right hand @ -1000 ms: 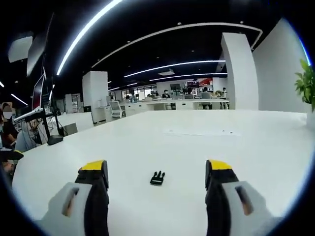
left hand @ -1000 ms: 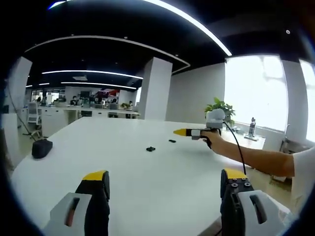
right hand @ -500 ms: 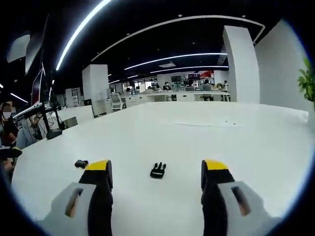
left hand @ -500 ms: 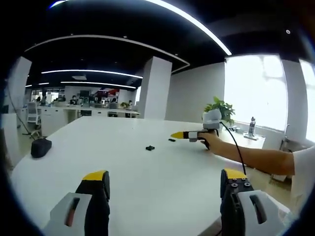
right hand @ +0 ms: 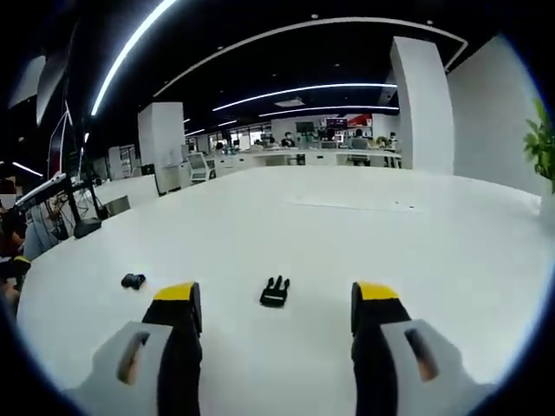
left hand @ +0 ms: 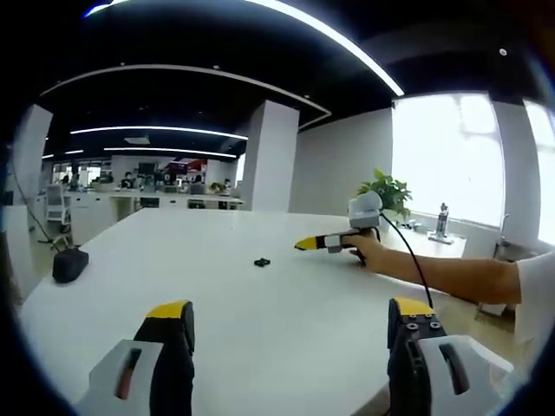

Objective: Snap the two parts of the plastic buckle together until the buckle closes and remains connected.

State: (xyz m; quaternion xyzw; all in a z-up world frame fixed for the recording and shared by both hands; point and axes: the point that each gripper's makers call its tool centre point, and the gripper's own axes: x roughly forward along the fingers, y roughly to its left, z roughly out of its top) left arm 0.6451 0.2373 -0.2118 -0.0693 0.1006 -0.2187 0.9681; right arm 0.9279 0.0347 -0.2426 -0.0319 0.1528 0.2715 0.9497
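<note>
While the left gripper (left hand: 290, 325) hangs low over the near edge of the white table (left hand: 260, 303), jaws spread wide and empty, the right gripper (right hand: 274, 303) reaches out level on an extended forearm (left hand: 451, 277), jaws also wide. Between its tips lies the pronged buckle half (right hand: 275, 292); a small dark piece (right hand: 133, 280), probably the socket half, lies well apart to the left.
</note>
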